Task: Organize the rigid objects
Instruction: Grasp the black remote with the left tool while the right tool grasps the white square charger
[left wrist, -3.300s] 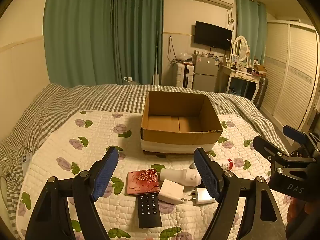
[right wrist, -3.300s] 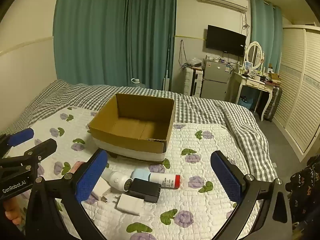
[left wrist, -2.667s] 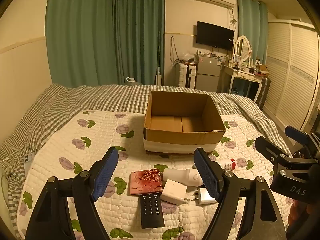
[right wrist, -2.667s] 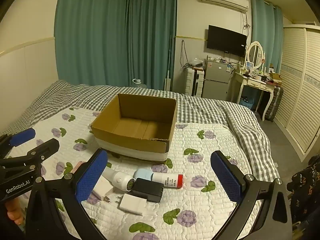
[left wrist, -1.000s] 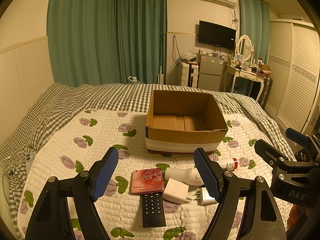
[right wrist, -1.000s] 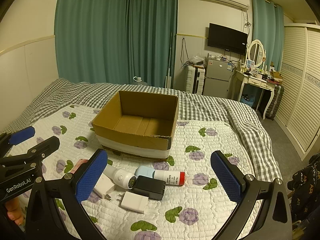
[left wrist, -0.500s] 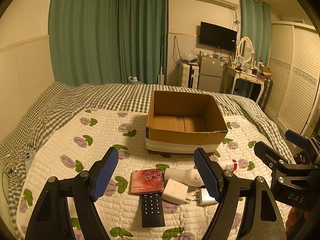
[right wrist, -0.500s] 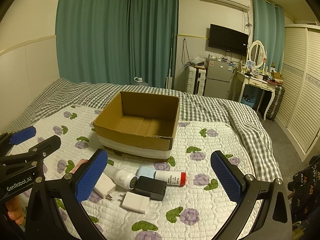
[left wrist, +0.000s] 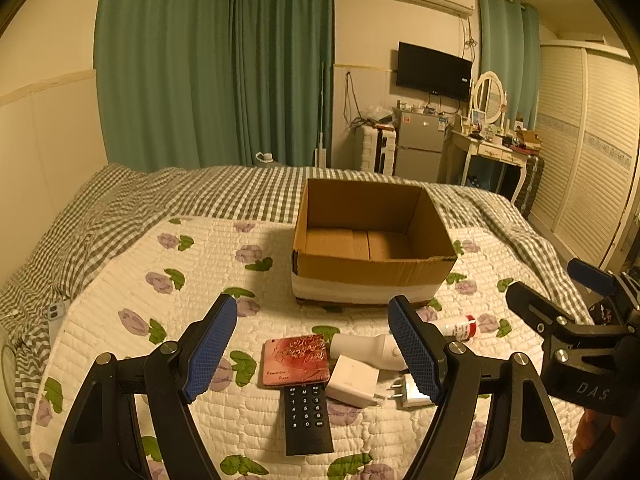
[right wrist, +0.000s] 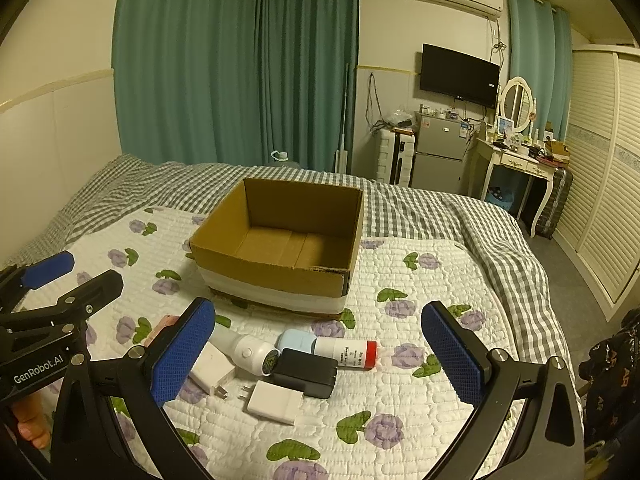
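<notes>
An open, empty cardboard box (left wrist: 372, 236) (right wrist: 280, 248) stands on the floral quilt. In front of it lie a red card case (left wrist: 296, 360), a black remote (left wrist: 307, 418), a white charger (left wrist: 354, 380) (right wrist: 210, 372), a second white plug (right wrist: 274, 402), a white cylinder device (left wrist: 368, 346) (right wrist: 244, 350), a black adapter (right wrist: 306, 372) and a red-capped bottle (right wrist: 346, 354) (left wrist: 460, 324). My left gripper (left wrist: 312, 350) is open and empty above the case. My right gripper (right wrist: 318, 356) is open and empty above the adapter.
The floral quilt (right wrist: 420, 392) lies over a grey checked bedspread (left wrist: 120, 208). A phone (left wrist: 56, 312) lies at the bed's left edge. A fridge (right wrist: 438, 156), a dressing table (right wrist: 516, 160) and wardrobe doors (right wrist: 600, 208) stand beyond the bed.
Both grippers have risen and drawn back slightly, so the box and objects sit a little lower and smaller in view. Both stay open and empty; nothing on the bed has moved.
</notes>
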`<act>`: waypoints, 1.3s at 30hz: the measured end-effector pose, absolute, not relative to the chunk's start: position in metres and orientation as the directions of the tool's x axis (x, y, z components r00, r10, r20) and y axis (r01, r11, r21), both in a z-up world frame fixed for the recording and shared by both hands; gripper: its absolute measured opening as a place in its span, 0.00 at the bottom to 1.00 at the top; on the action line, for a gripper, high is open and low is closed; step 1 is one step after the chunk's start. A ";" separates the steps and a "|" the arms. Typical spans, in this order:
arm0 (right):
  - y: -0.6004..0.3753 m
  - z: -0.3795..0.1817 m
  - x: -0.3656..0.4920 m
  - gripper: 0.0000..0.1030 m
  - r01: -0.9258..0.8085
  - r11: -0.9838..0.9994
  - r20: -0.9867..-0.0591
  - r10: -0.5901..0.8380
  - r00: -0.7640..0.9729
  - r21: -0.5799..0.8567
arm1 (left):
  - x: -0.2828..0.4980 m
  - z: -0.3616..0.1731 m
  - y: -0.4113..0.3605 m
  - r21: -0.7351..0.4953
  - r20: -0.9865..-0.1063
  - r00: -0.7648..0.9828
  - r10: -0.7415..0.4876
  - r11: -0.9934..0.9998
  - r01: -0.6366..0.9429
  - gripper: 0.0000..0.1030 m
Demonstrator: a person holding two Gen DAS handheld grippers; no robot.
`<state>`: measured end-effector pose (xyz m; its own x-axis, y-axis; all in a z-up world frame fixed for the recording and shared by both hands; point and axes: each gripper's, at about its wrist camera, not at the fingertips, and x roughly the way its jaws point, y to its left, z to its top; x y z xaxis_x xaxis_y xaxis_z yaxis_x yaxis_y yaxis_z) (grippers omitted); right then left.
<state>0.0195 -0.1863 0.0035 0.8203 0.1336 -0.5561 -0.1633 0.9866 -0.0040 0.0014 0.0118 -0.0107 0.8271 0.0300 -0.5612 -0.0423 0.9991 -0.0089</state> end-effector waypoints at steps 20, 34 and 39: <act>-0.160 -0.130 0.060 0.98 -0.268 0.963 -0.795 0.193 0.575 0.040 | 0.041 -0.152 0.020 0.035 -0.836 0.546 0.053 0.998 -0.043 0.67; -0.155 -0.153 0.062 0.59 -0.295 0.950 -0.829 0.249 0.501 0.107 | 0.039 -0.151 0.023 0.030 -0.860 0.508 0.038 0.999 -0.025 0.42; -0.159 -0.146 0.056 0.59 -0.296 0.950 -0.820 0.250 0.515 0.104 | 0.029 -0.139 0.024 -0.004 -0.853 0.522 0.010 1.000 -0.026 0.41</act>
